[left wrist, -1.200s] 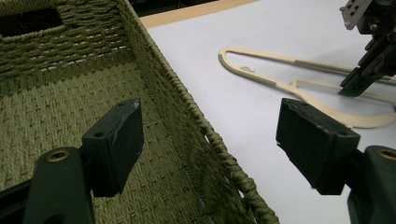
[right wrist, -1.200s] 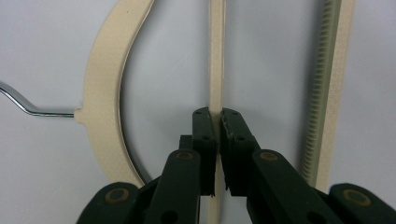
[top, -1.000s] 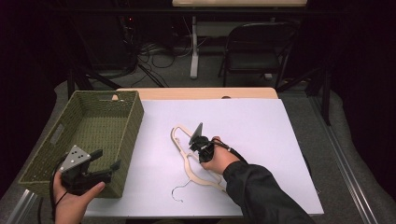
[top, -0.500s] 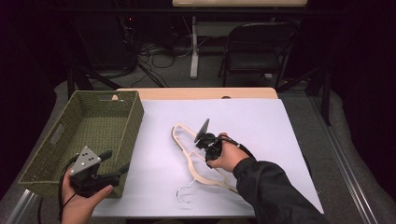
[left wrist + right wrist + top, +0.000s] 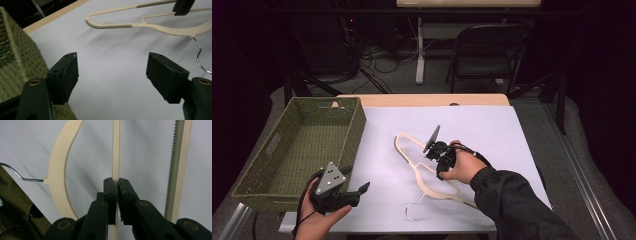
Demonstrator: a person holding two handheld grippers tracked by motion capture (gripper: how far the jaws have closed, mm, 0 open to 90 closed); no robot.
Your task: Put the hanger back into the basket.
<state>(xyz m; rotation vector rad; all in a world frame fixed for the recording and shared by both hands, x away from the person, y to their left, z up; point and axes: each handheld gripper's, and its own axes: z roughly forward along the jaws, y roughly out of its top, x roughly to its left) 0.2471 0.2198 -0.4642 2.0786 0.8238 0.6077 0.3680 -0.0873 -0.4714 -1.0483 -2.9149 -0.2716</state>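
Observation:
A cream hanger [image 5: 432, 182] with a wire hook [image 5: 412, 211] lies across the middle of the white sheet, one end raised. My right gripper [image 5: 434, 150] is shut on its thin bar [image 5: 116, 150], the pads pressed flat against it [image 5: 117, 185]. My left gripper [image 5: 356, 179] hovers low by the front right corner of the woven green basket [image 5: 357, 130]. It is open, its jaws have just been closing a little, and nothing is between them [image 5: 112, 75]. It faces the hanger [image 5: 160, 27] across bare sheet.
The basket [image 5: 22, 62] fills the table's left side and looks bare inside. The white sheet [image 5: 492, 130] covers the rest of the table. A folding chair [image 5: 492, 55] and cables stand on the floor behind. Dark olive fabric [image 5: 12, 215] shows beside the right jaws.
My left gripper has slid right along the front edge, away from the basket's front wall. The right gripper has risen and shifted right, dragging the hanger with it.

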